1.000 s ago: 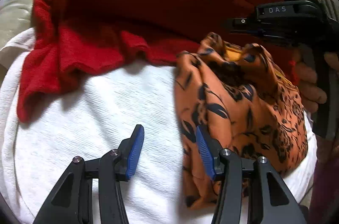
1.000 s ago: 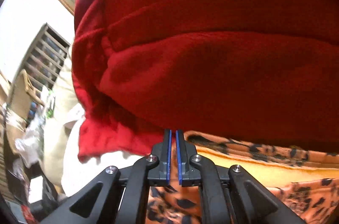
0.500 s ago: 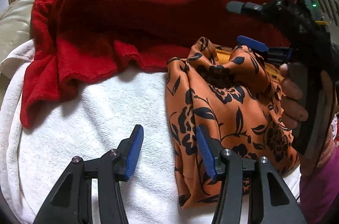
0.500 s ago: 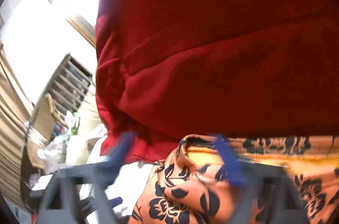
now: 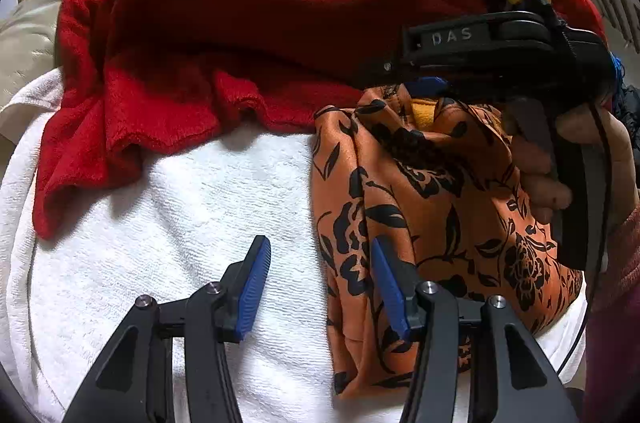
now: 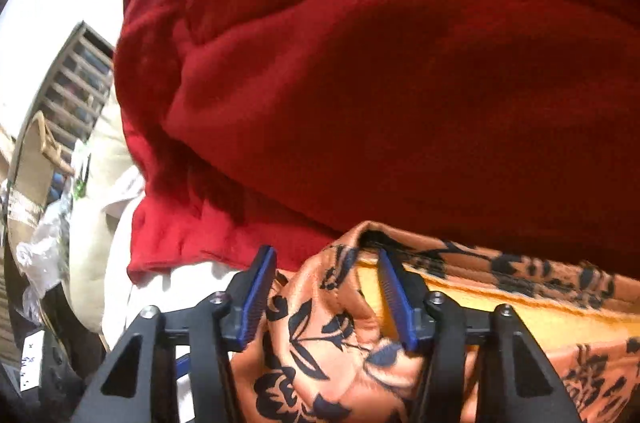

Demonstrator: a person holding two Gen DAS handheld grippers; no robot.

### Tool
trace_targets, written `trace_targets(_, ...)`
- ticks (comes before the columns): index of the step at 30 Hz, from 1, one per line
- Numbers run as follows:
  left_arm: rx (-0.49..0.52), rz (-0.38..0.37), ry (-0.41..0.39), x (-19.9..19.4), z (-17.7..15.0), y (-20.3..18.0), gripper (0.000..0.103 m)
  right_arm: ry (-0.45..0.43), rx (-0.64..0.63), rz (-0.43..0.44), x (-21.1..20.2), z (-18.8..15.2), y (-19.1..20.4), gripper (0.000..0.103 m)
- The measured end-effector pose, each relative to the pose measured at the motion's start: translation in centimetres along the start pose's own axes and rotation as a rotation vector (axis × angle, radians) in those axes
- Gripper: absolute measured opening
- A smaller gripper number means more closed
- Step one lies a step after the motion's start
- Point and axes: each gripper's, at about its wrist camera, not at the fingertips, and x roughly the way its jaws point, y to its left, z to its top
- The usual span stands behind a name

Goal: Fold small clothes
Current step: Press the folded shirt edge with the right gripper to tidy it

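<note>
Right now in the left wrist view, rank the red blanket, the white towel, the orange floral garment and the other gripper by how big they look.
1. red blanket and white towel: about alike, both cut off by the frame.
3. orange floral garment.
4. right gripper, nearer the camera than the blanket, so its true size is unsure.

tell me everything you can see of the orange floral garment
The orange floral garment is a thin, satiny-looking cloth with black flower and leaf print and a yellow inner side. It lies bunched and creased on the white towel, its far edge against the red blanket. The open right gripper straddles a raised fold; the open left gripper sits at its near-left edge.
</note>
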Motion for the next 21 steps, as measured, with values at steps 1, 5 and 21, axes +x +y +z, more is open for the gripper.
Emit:
trace_targets(1, -0.002, -0.001, 0.0, 0.0, 0.0, 0.1, 0.055, 0.0, -0.013, 0.012, -0.1, 0.0, 0.3, 0.025)
trace_targets(5, -0.004, 0.005, -0.005, 0.0, 0.2, 0.5, 0.055, -0.154, -0.049, 0.083, -2.9, 0.8, 2.3, 0.015)
trace_targets(21, 0.027, 0.021, -0.005, -1.0, -1.1, 0.7, 0.056, -0.3, 0.093, -0.004, -13.1, -8.7, -5.7, 0.016)
